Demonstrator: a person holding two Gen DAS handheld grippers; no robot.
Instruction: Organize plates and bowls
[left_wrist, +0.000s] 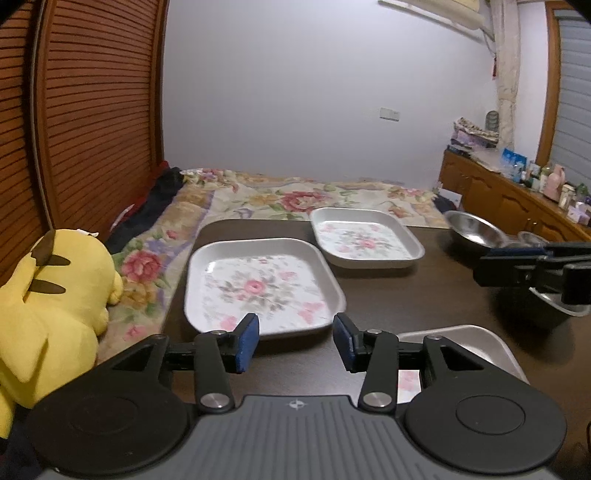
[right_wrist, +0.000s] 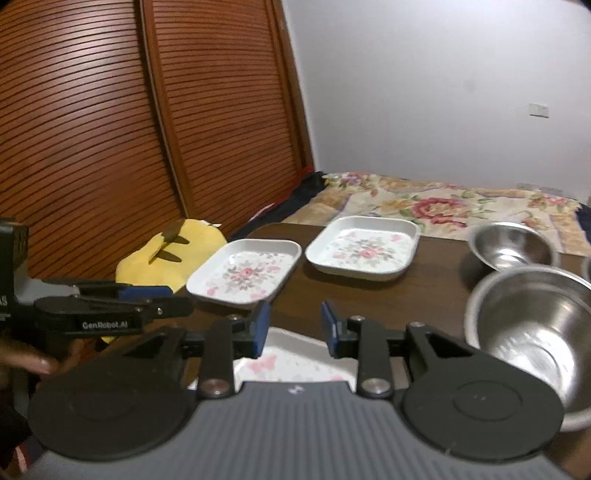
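Note:
Three square white plates with a pink flower pattern lie on the dark table (left_wrist: 406, 295). One plate (left_wrist: 262, 288) lies just beyond my left gripper (left_wrist: 295, 343), whose jaws stand open with nothing between them. A second plate (left_wrist: 365, 240) sits farther back. The third plate (right_wrist: 295, 363) lies under my right gripper (right_wrist: 295, 328), which is open and holds nothing. A big steel bowl (right_wrist: 532, 325) stands at the right, with a smaller steel bowl (right_wrist: 513, 247) behind it. Each gripper shows in the other's view: the right gripper (left_wrist: 495, 264) and the left gripper (right_wrist: 166, 300).
A yellow plush toy (left_wrist: 55, 302) sits off the table's left edge on a bed with a flowered blanket (left_wrist: 295, 195). Wooden louvred doors (right_wrist: 110, 129) stand at the left. A cluttered wooden sideboard (left_wrist: 498, 199) runs along the right. A hand (right_wrist: 29, 362) holds the left gripper.

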